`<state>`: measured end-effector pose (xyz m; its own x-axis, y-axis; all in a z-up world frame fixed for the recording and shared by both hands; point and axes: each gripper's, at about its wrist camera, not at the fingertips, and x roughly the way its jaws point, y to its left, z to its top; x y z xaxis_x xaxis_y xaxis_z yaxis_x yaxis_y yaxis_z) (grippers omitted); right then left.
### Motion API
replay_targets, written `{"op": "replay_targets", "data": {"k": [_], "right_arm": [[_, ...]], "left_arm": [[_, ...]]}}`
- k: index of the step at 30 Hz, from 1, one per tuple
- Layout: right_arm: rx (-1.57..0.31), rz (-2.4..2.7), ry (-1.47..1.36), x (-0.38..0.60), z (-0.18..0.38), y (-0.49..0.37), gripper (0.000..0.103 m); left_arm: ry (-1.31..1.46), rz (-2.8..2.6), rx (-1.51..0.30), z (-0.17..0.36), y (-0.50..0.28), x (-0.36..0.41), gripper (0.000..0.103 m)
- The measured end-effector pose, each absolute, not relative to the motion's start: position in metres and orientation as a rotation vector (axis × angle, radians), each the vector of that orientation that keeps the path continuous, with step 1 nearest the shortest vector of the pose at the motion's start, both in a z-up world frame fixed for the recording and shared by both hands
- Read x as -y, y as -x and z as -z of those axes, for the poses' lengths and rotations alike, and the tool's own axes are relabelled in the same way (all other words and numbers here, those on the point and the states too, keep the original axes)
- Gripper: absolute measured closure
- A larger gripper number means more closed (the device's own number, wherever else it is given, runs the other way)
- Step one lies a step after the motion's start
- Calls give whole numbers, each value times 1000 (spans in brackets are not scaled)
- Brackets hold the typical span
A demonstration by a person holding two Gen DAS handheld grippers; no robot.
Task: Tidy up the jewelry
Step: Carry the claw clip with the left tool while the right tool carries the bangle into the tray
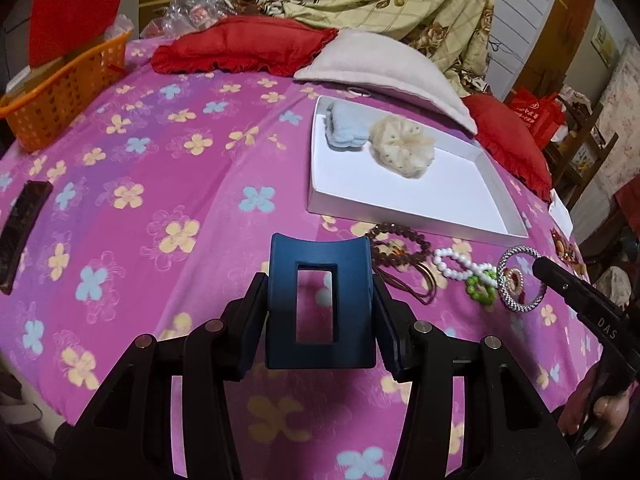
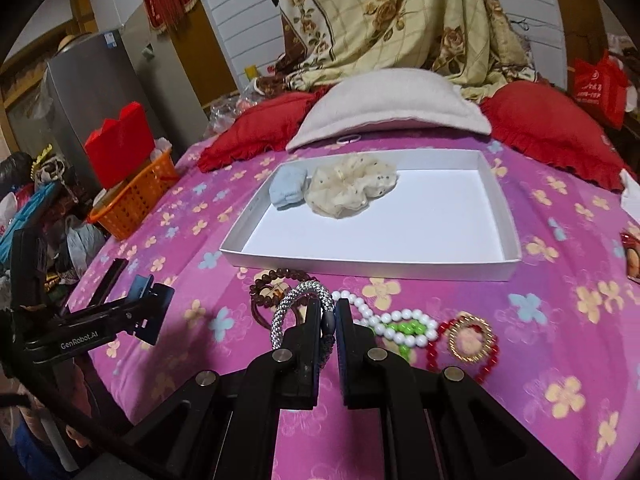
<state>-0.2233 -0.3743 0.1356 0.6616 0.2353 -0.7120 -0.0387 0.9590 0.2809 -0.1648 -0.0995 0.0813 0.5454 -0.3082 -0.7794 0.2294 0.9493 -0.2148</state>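
My left gripper (image 1: 320,304) is shut on a dark blue hair claw clip (image 1: 320,300), held above the pink floral bedspread; it also shows in the right wrist view (image 2: 142,308). My right gripper (image 2: 328,316) is shut on a silver sparkly bangle (image 2: 298,300), which also shows in the left wrist view (image 1: 522,278). A white tray (image 2: 500,200) ahead holds a light blue scrunchie (image 2: 287,188) and a cream scrunchie (image 2: 350,184). In front of the tray lie a brown bead bracelet (image 2: 268,280), a white pearl bracelet (image 2: 400,320), green beads (image 2: 412,328) and a red bead bracelet with a gold pendant (image 2: 468,340).
An orange basket (image 1: 60,92) with a red box stands at the far left of the bed. Red cushions (image 2: 556,128) and a beige pillow (image 2: 392,104) lie behind the tray. A dark hair clip (image 1: 24,232) lies at the left edge. A small item (image 2: 632,256) sits at the right edge.
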Motion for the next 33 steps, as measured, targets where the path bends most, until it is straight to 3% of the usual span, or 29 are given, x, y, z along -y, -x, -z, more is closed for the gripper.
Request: {"op": "replay_targets", "data": {"k": [9,18,33], "right_arm": [[-816,-124,-297,398,-142,234,96],[-810,-90,-349,434,-143,188,96],[-897,72,-442,521,-86,36,96]], "left_arm": [[30,329,-898,-106,179,110,54],[-20,373,-900,-116,142,141,54],[9,578,-1035,-74,2,309,54]]}}
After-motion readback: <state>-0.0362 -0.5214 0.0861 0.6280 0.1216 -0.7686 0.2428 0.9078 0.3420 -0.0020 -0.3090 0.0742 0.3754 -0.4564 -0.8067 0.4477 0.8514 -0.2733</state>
